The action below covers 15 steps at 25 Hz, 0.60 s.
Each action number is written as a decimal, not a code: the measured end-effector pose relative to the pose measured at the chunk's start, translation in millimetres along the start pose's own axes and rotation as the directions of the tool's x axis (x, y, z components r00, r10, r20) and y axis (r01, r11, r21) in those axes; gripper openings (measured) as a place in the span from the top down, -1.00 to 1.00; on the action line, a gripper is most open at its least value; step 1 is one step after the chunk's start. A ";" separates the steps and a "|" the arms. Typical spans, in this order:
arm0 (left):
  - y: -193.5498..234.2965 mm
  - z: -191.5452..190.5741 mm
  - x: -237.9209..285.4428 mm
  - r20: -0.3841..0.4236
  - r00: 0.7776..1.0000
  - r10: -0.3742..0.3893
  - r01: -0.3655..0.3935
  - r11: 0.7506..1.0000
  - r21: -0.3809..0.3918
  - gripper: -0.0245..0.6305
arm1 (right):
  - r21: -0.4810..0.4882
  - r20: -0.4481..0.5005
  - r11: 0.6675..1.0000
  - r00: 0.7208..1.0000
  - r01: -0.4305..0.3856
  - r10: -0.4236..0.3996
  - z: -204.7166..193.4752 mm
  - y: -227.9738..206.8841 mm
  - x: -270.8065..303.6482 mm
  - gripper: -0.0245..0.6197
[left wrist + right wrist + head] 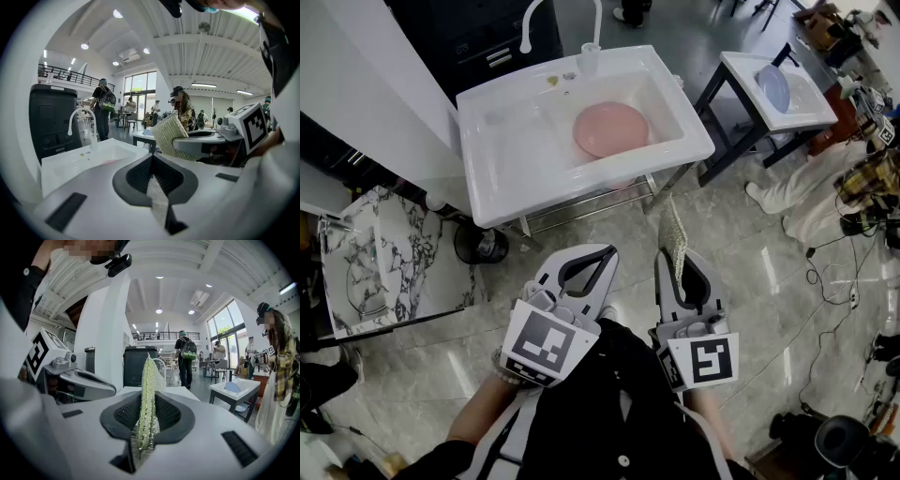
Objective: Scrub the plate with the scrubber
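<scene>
Right gripper [682,279] pinches the scrubber [674,234] upright; left gripper [600,261] fingers are pressed together, empty. Well beyond both fingertips, the plate [611,128] lies in the sink [581,199]. Scrubbing looks unstarted.

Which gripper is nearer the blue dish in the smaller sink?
Right. The right gripper, shut on the scrubber, is short and left of the blue dish; the left gripper, shut, is farther left, facing the pink plate.
</scene>
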<state>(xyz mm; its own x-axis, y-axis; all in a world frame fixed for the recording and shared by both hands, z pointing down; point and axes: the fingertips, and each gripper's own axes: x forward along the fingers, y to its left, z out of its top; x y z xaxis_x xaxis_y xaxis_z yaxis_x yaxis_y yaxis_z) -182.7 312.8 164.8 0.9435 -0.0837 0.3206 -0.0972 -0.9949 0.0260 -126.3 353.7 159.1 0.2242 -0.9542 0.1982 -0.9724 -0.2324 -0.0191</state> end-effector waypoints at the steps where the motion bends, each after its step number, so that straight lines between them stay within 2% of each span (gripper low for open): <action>1: -1.0 0.7 0.6 -0.001 1.000 -0.001 0.001 1.000 -0.001 0.93 | 0.006 0.000 1.000 1.000 -0.002 0.002 0.5 -0.7 -0.3 0.70; 11: -10.9 4.5 9.6 -0.002 1.000 0.004 -0.004 1.000 -0.004 0.93 | 0.010 0.001 1.000 1.000 -0.018 0.018 3.3 -9.0 -4.3 0.70; 15: -14.8 4.1 14.2 -0.004 1.000 0.013 -0.013 1.000 -0.004 0.93 | 0.047 -0.006 0.999 1.000 0.004 -0.004 -1.2 -20.4 -7.8 0.70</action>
<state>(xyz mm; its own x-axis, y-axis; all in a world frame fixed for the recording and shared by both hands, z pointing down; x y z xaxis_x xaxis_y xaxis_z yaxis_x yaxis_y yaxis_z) -166.6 326.2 165.1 0.9408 -0.0969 0.3248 -0.1112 -0.9935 0.0258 -108.2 366.1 159.1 0.2275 -0.9521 0.2044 -0.9673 -0.2451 -0.0646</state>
